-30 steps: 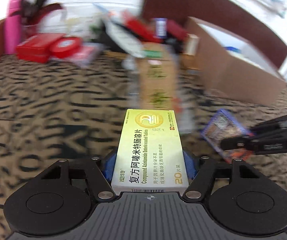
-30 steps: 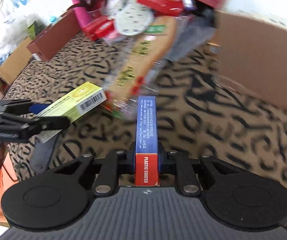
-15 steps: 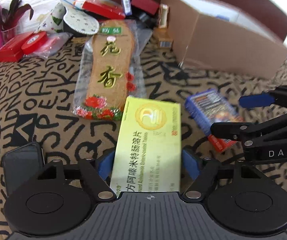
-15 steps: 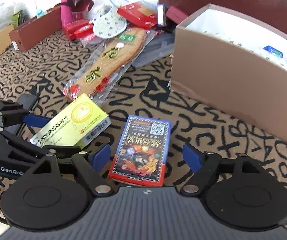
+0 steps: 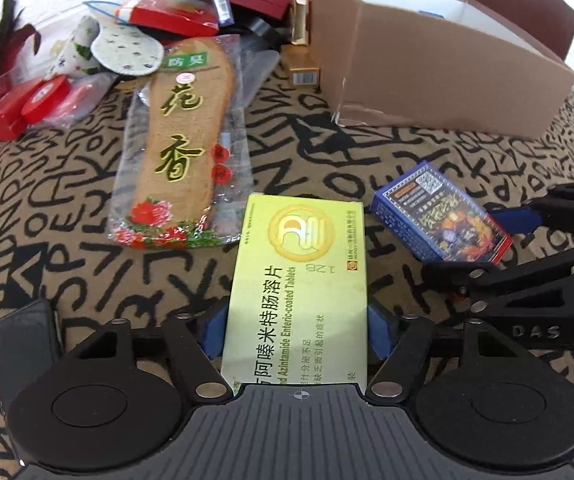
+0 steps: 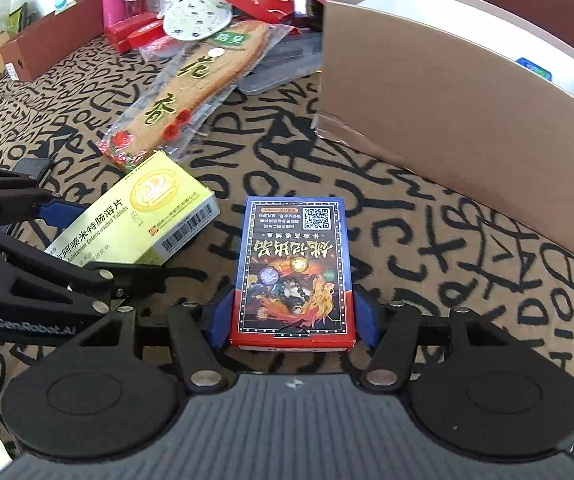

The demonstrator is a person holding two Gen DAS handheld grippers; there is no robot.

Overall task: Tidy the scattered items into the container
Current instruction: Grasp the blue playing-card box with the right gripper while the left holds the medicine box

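A yellow-green medicine box (image 5: 299,288) lies flat on the lettered cloth between the blue pads of my left gripper (image 5: 295,332), whose jaws stand a little wider than the box. To its right a blue and red card deck (image 6: 295,264) lies face up. My right gripper (image 6: 293,316) is closing on it, its pads against the deck's long sides. Each gripper shows in the other's view: the left gripper (image 6: 99,240) around the medicine box (image 6: 135,216), the right gripper (image 5: 483,244) around the deck (image 5: 439,216). The open brown cardboard container (image 6: 447,120) stands behind on the right.
A wrapped insole (image 5: 183,140) lies just beyond the medicine box. Behind it is a pile of red boxes, red tape (image 5: 47,92) and a spotted insole. A dark phone (image 5: 23,344) lies at the near left. A long brown box (image 6: 47,44) borders the far left.
A second ago both items were held in the air, the deck by its thin sides. Both now lie flat on the cloth. The right jaws opened wide, then narrowed onto the deck's long sides.
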